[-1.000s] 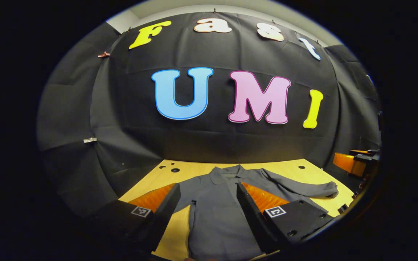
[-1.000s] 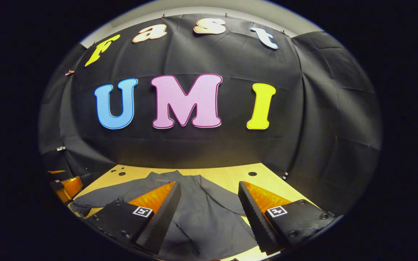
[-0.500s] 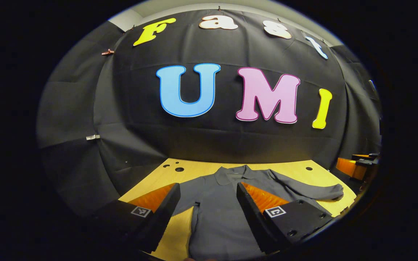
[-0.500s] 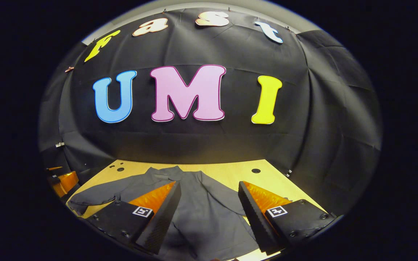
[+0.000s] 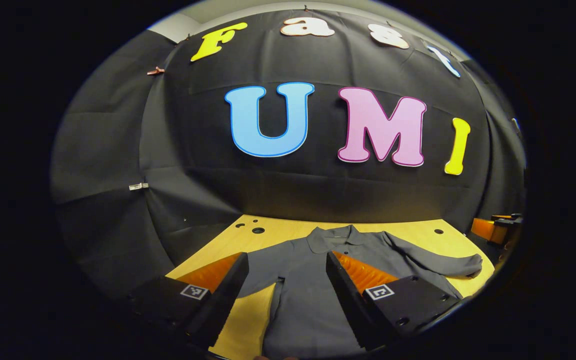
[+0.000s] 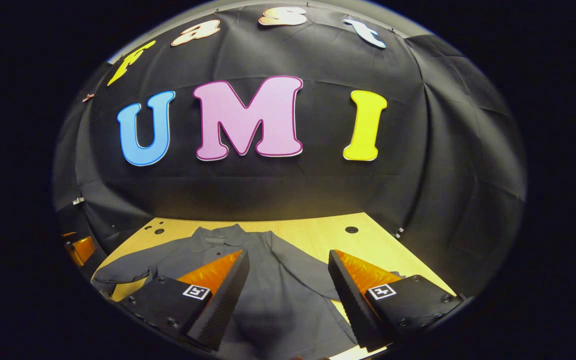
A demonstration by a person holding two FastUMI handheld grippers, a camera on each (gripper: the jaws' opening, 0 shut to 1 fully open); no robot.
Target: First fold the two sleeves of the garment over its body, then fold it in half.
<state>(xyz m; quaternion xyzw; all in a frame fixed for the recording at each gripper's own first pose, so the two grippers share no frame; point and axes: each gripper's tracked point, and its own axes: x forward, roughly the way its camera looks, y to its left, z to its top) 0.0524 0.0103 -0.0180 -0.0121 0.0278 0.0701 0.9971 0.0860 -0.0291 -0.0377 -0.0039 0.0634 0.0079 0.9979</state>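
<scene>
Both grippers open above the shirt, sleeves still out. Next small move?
Probably lower the right gripper toward the sleeve lying spread across the table. The grey shirt lies flat, no sleeve is folded over it yet, and neither gripper holds cloth.

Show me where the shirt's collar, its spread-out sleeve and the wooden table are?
collar [image 5: 335,235], left gripper view: middle of the collar.
sleeve [image 5: 438,260], left gripper view: mid-sleeve.
table [image 6: 318,235], right gripper view: bare wood beside the garment.
</scene>
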